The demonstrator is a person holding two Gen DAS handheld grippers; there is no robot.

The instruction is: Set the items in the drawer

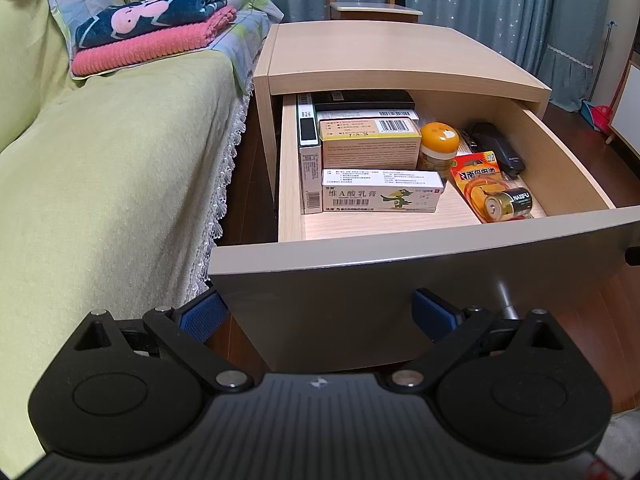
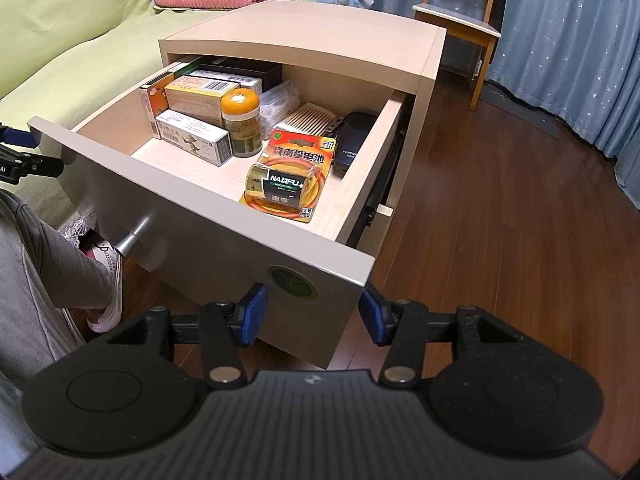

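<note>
Two grippers hang in front of a pulled-out drawer point(image 1: 440, 256), and neither has anything in it; the left gripper point(image 1: 316, 314) has its blue pads spread wide before the grey drawer front, and the right gripper point(image 2: 312, 314) stands parted to a middling gap near the front's right corner. Largest in view, the bed point(image 1: 100, 152) lies to the left, with folded towels point(image 1: 156, 28) on its far end; the nightstand point(image 1: 392, 56) stands just beside it, its top bare. Inside the drawer, medicine boxes point(image 1: 370, 144) are packed along the left and far side, probably to keep them upright; a white tube box point(image 1: 384, 196) lies near them; a battery pack point(image 2: 290, 172) rests flat toward the near right, a black case point(image 2: 352, 140) against the right wall, and an orange-capped jar point(image 2: 242, 122) between. With the items lying in the drawer and both grippers empty, this suits either a finished stowing or a pause between items.
</note>
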